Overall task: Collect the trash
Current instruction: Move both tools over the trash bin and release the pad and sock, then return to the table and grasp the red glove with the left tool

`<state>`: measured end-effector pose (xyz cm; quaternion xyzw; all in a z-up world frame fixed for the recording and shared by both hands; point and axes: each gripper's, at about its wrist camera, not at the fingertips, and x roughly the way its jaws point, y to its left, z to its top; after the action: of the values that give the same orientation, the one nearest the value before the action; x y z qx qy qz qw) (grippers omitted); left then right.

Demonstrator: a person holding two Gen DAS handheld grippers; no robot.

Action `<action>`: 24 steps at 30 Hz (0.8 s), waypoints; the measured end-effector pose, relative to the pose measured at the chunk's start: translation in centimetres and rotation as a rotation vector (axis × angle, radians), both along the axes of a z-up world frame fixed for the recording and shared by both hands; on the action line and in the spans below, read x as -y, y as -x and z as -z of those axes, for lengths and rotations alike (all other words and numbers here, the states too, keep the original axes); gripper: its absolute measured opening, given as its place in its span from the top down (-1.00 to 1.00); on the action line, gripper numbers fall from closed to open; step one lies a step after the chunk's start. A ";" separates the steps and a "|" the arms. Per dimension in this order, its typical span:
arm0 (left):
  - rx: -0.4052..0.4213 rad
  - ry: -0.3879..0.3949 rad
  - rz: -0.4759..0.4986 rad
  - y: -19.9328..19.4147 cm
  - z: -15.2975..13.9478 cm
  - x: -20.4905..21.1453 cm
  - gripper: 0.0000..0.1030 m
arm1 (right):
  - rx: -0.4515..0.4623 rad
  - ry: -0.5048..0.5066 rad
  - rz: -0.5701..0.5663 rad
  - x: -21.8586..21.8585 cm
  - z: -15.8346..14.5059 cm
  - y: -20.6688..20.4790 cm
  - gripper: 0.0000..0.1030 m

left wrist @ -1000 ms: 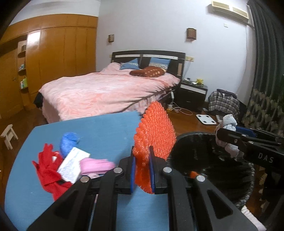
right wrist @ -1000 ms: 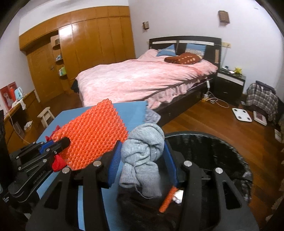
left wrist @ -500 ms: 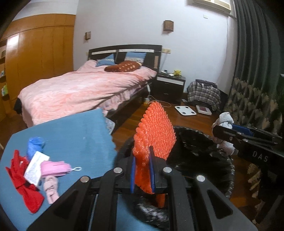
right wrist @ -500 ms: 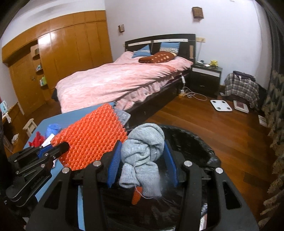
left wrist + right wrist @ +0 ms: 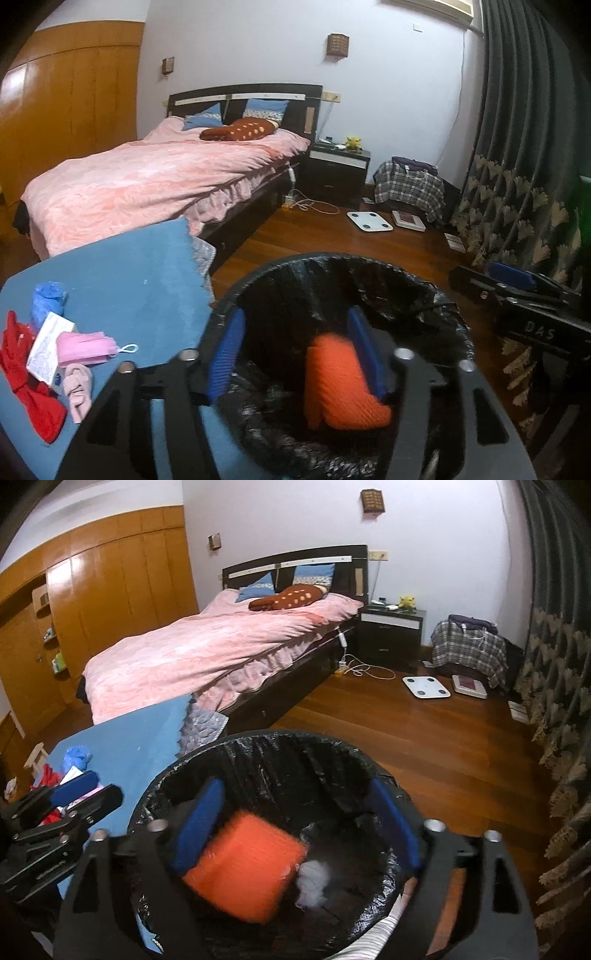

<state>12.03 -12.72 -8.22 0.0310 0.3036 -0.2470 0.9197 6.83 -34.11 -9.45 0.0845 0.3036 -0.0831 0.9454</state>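
Both grippers hang over the black-lined trash bin (image 5: 332,280), which stands just right of the blue table (image 5: 122,273). The left gripper (image 5: 295,354) has its blue pads spread wide with nothing between them; the orange bubble wrap (image 5: 340,384) shows blurred below it, inside the bin, close against the inner side of its right pad but not pinched. The right gripper (image 5: 295,834) is likewise wide apart and empty: in its view the orange bubble wrap (image 5: 243,871) lies low between its fingers toward the left pad, and the grey-white cloth wad (image 5: 314,880) sits just right of the wrap, both within the bin's liner (image 5: 266,760) and both smeared by motion. On the near left part of the table the remaining litter stays clustered: a red cloth (image 5: 26,376), a white paper slip (image 5: 48,347), a pink mask (image 5: 85,349) with its ear loop, a pale pink scrap (image 5: 77,391) and a blue crumpled piece (image 5: 46,301) farther back. Beyond the table stands a bed with a pink cover (image 5: 147,177).
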 end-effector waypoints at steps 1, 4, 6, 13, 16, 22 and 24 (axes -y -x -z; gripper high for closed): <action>0.004 0.001 -0.007 0.1 -0.1 -0.4 -0.35 | 0.003 -0.007 0.001 -0.1 -0.1 0.0 -0.72; 0.013 -0.005 -0.045 0.3 -0.2 -1.9 -0.50 | 0.014 -0.005 -0.004 -0.6 -0.2 0.1 -0.78; 0.019 -0.009 -0.080 0.5 -0.3 -3.4 -0.59 | 0.022 -0.005 -0.020 -1.3 -0.5 0.0 -0.83; 0.043 -0.023 -0.207 1.1 -0.8 -9.2 -0.67 | 0.034 0.000 -0.107 -5.0 -1.2 -0.9 -0.86; 0.056 -0.036 -0.262 1.2 -0.9 -11.8 -0.67 | 0.038 0.002 -0.168 -7.6 -1.4 -1.7 -0.86; 0.070 -0.058 -0.401 1.4 -0.7 -17.4 -0.67 | 0.042 0.018 -0.290 -13.1 -1.5 -3.3 -0.86; 0.068 -0.068 -0.439 1.5 -0.3 -19.0 -0.67 | 0.048 0.025 -0.334 -15.1 -1.5 -3.8 -0.86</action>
<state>10.50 6.28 -7.89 0.0034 0.2798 -0.0294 0.9596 10.58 -18.99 -7.94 0.0229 0.2898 0.0735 0.9540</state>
